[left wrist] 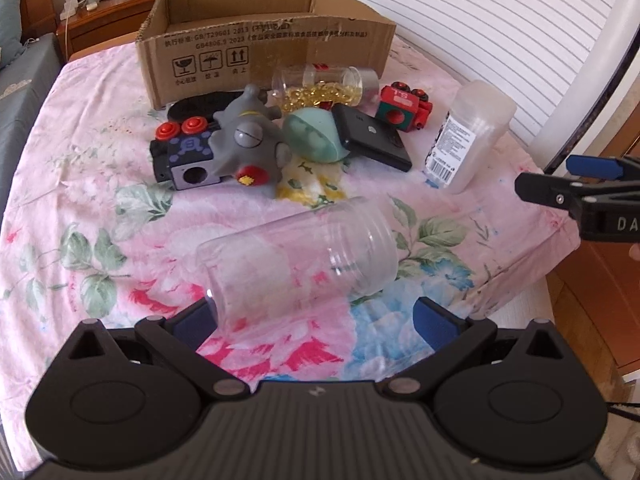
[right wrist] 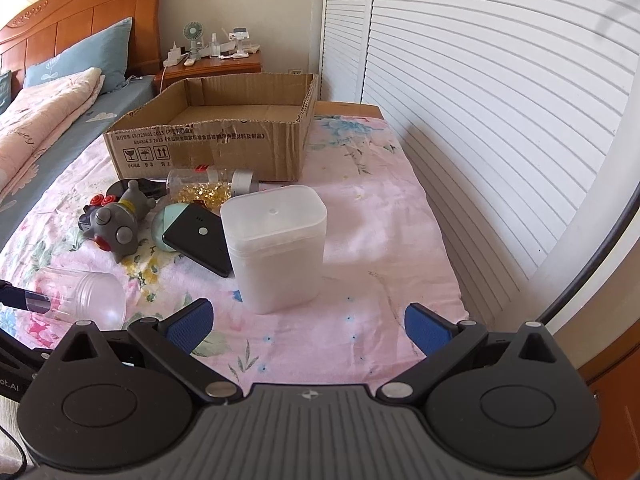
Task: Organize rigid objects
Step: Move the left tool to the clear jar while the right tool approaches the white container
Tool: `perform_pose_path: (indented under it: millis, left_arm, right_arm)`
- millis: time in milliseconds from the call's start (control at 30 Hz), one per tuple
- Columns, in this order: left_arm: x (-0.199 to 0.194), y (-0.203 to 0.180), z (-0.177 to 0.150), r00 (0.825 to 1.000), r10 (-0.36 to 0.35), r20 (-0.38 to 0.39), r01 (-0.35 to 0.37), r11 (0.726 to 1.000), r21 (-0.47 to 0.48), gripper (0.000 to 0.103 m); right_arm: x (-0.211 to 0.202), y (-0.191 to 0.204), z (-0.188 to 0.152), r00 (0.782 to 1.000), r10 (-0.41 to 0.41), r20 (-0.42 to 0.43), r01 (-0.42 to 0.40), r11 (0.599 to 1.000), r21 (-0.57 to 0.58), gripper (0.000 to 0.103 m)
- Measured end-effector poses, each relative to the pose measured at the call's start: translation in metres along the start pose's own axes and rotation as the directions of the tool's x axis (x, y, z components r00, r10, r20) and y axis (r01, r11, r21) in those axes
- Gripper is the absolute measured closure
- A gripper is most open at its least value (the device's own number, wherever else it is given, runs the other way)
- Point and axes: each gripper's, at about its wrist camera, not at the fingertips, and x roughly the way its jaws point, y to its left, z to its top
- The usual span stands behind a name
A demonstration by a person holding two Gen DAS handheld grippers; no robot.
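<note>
On the flowered pink sheet (left wrist: 80,152), a blue-black toy block (left wrist: 182,158) with two red buttons is seen at about ten o'clock in the left wrist view; a character like "B" is printed on its top. Just beside it, and touching it, a grey rubber monster toy (left wrist: 248,142) is laid. Behind them an open cardboard box (left wrist: 264,48) is placed at twelve o'clock; on its front wall "GB/T29601 2013" and "GB4806.9 2023" can be read among Chinese text, with three handling symbols below. A clear jar of yellow capsules (left wrist: 324,84) is lying in front of the box. Next a mint green dome (left wrist: 316,136) and a flat black device (left wrist: 372,136) are seen, touching each other. A red toy block (left wrist: 404,106) marked "SL" is found at one o'clock. A frosted white container (left wrist: 468,136) with a barcode label is stood upright at two o'clock.

An empty clear plastic jar (left wrist: 296,260) is laid on its side in the centre. The left gripper (left wrist: 316,320) is held wide open; its blue left pad is touching the jar's bottom end or is just beside it, and nothing is clamped.

The right gripper (right wrist: 308,326) is also spread wide, with nothing between its pads (right wrist: 192,324); the frosted container (right wrist: 276,248) is standing just ahead at twelve o'clock.
</note>
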Motion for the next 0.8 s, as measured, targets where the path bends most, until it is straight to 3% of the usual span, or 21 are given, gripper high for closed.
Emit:
perform_pose_path:
  millis: [233, 500, 667, 800]
  left_arm:
    - [0.017, -0.010, 0.019, 1.000, 0.008, 0.008, -0.008, 1.000, 0.020, 0.001]
    - [0.028, -0.007, 0.021, 0.989, 0.138, 0.061, -0.144, 0.984, 0.101, 0.001]
    - [0.025, 0.004, 0.015, 0.990, 0.117, 0.082, -0.123, 0.989, 0.078, 0.001]
    - [0.024, 0.006, 0.011, 0.989, 0.114, 0.098, -0.121, 0.990, 0.068, 0.001]
  right_arm:
    - [0.012, -0.005, -0.006, 1.000, 0.012, -0.029, -0.012, 1.000, 0.000, 0.000]
    - [0.036, 0.003, -0.014, 0.995, 0.081, -0.054, -0.084, 0.994, -0.070, 0.000]
    - [0.056, 0.016, -0.015, 0.991, 0.093, -0.093, -0.106, 0.985, -0.138, 0.000]
    - [0.058, 0.014, -0.019, 0.988, 0.135, -0.076, -0.144, 0.980, -0.135, 0.000]
